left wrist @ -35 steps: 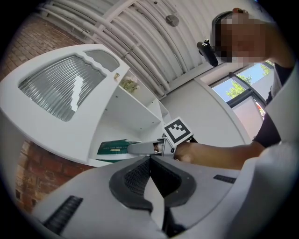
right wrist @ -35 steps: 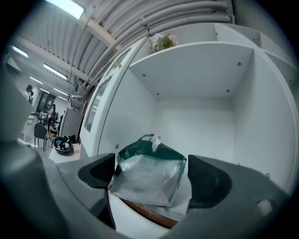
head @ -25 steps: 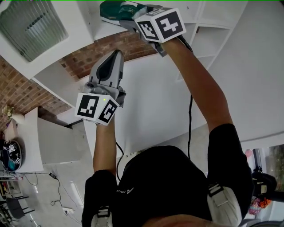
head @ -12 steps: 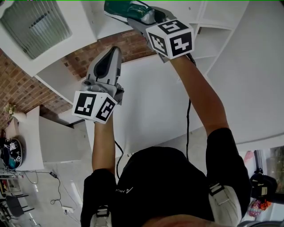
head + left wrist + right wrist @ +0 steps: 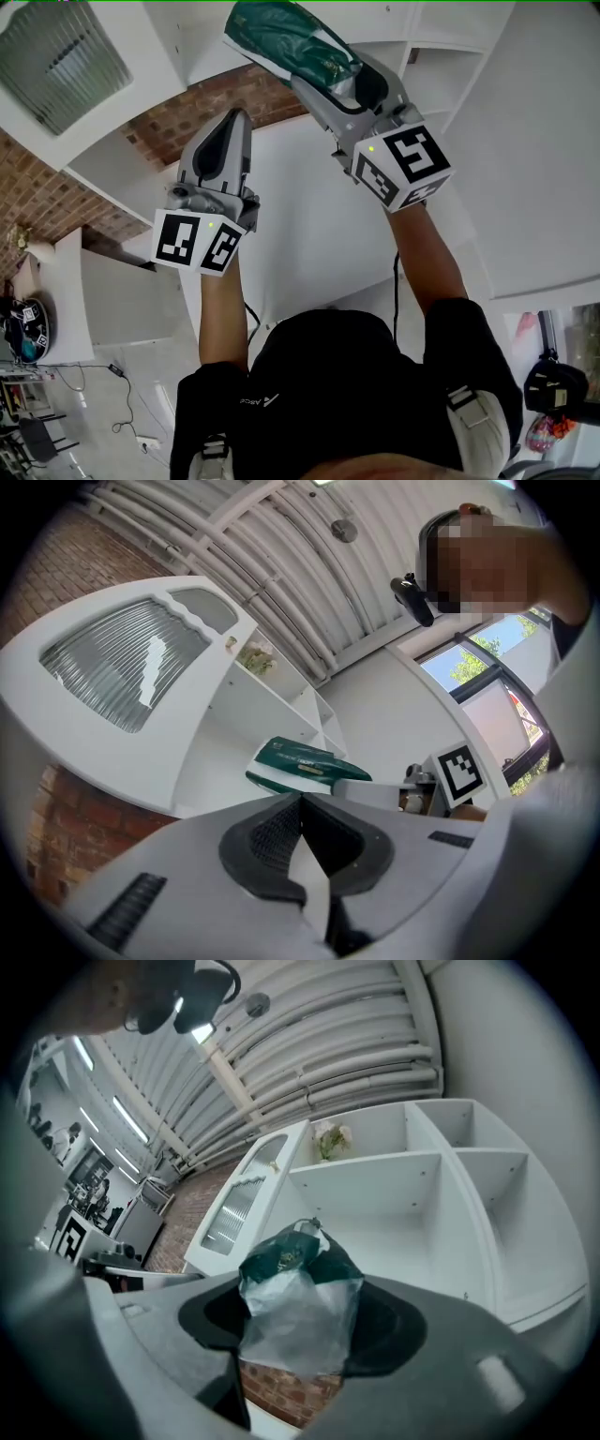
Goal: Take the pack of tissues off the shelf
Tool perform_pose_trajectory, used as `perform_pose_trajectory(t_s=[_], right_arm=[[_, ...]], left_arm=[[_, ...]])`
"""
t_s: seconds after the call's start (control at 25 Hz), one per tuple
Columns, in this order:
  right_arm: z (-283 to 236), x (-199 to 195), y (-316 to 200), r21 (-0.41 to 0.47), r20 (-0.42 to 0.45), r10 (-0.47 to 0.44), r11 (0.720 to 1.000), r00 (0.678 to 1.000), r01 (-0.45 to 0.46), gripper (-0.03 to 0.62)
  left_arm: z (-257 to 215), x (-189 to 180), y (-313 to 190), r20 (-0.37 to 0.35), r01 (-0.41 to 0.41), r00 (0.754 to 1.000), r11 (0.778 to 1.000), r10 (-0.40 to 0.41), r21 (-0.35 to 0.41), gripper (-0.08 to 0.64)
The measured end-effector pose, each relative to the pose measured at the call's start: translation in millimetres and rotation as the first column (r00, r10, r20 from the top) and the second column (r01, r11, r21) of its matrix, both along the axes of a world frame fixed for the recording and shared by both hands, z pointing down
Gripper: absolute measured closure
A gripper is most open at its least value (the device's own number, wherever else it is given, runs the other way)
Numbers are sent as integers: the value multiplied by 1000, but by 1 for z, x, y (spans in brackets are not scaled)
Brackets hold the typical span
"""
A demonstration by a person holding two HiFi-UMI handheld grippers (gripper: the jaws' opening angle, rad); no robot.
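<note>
The green and white tissue pack (image 5: 291, 42) is held up in front of the white shelf unit (image 5: 192, 42), with my right gripper (image 5: 354, 86) shut on its clear plastic end. In the right gripper view the pack (image 5: 298, 1288) fills the gap between the dark pads and hides my right gripper's (image 5: 300, 1326) tips. My left gripper (image 5: 238, 120) stands lower and to the left, shut and empty, pointing up at the shelf. In the left gripper view its (image 5: 302, 803) pads meet, and the pack (image 5: 305, 764) hangs beyond them before the shelf (image 5: 211, 752).
A brick wall (image 5: 187, 127) runs under the shelf. A ribbed glass panel (image 5: 56, 52) is at the upper left. A small bunch of flowers (image 5: 330, 1138) stands in an upper compartment of the shelf unit (image 5: 450, 1194). The person's arms and body fill the lower middle.
My right gripper has drawn back down and to the right, bringing the tissue pack out from the shelf with it. The left gripper has hardly moved.
</note>
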State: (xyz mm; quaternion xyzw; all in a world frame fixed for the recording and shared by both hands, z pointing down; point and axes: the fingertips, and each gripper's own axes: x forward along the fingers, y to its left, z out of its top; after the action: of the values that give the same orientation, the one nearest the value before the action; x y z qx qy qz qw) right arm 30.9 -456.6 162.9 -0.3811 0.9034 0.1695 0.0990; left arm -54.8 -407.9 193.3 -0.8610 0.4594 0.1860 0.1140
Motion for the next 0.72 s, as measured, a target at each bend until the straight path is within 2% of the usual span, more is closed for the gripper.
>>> perform_pose_trajectory(t_s=[0.2,0.36,0.72], right_arm=[[25,28,33,-11,94,-2,1000,996,3,319],[50,36,54,-28,158,-18,999,987,23,321],[56,36,64,-13,156,-34,999,987,36,325]], left_arm=[[7,9,10,0,8,1000,1000,-8,3,561],[18,12,21,-10,16,1000,1000,-16,3,561],[20,19,21,14,32,999,999,-32,-8,561]])
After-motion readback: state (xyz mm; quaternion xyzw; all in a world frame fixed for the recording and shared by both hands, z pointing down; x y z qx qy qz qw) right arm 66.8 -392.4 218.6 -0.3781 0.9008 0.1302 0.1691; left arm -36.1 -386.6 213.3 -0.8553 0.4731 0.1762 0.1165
